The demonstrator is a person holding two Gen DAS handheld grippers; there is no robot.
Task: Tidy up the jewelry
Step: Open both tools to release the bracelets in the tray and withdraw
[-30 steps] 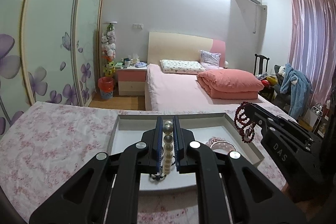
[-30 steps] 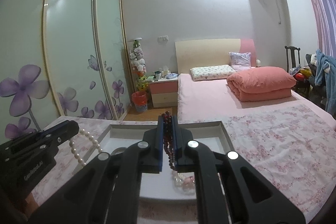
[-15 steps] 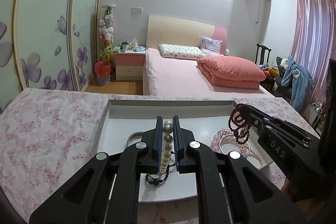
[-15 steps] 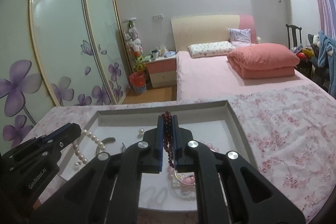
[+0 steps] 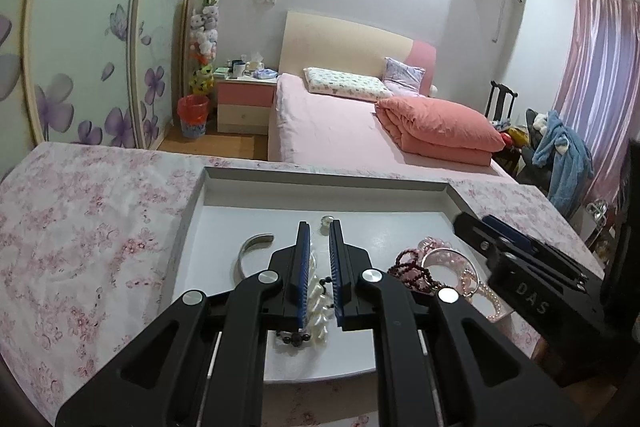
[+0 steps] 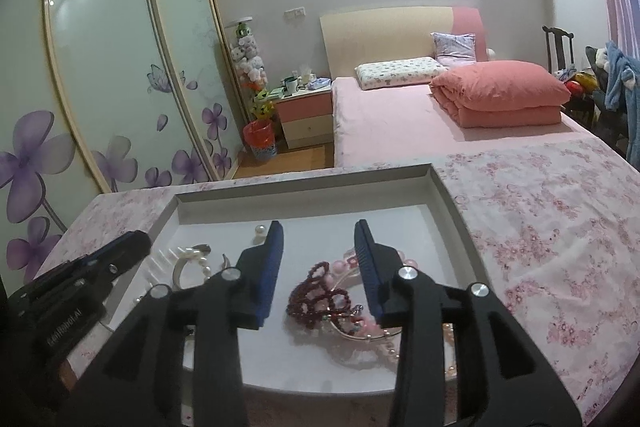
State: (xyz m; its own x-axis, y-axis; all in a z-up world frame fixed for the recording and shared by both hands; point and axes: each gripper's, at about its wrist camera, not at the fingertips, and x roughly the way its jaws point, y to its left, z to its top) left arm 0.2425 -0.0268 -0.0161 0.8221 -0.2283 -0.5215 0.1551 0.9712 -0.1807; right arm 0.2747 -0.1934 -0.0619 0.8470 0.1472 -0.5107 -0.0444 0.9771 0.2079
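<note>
Dark red beads (image 6: 320,301) are seen coiled on the white tray (image 6: 444,199), between the wide-open right gripper (image 6: 320,239). White pearls (image 5: 318,301) are blurred between the slightly parted left gripper (image 5: 319,227); a grip cannot be told.

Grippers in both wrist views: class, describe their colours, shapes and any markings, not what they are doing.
The left gripper and the right gripper are matt black plastic, each with two angular fingers carrying ribbed blue pads and round silver bolts. The right one is marked "DAS"; the left one's pale lettering is too blurred to read.
</note>
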